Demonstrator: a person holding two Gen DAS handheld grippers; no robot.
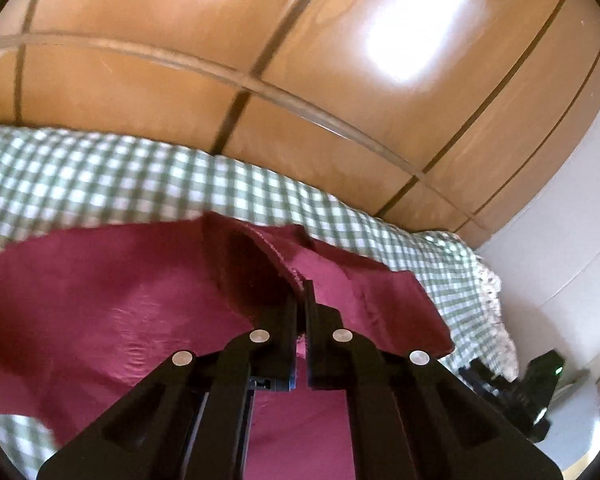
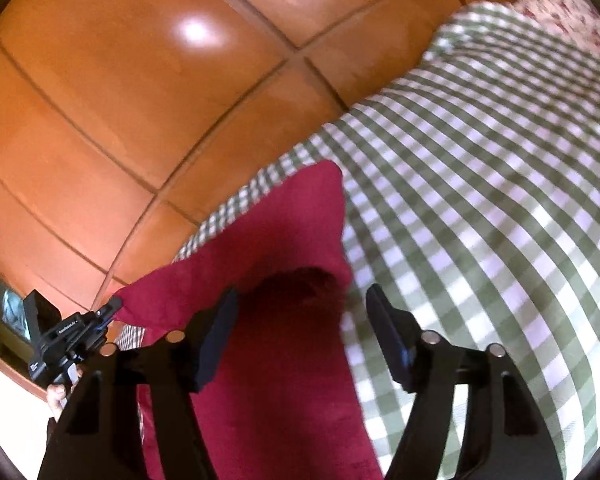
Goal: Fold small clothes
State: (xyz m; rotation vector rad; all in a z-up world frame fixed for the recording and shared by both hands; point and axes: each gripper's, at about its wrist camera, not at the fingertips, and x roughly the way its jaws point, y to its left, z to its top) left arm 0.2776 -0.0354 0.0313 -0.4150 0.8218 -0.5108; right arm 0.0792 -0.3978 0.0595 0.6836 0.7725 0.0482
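The left gripper (image 1: 303,292) has its jaws pinched shut on a raised edge of the maroon garment (image 1: 120,304), which lies on the green-and-white checked bedspread (image 1: 100,184) in front of glossy wooden wardrobe doors (image 1: 160,80). The right gripper (image 2: 302,308) has its jaws apart over the cloth's right edge, gripping nothing. In the right wrist view, the left gripper's white lettering is too small to read (a hand (image 2: 56,396) shows beneath).
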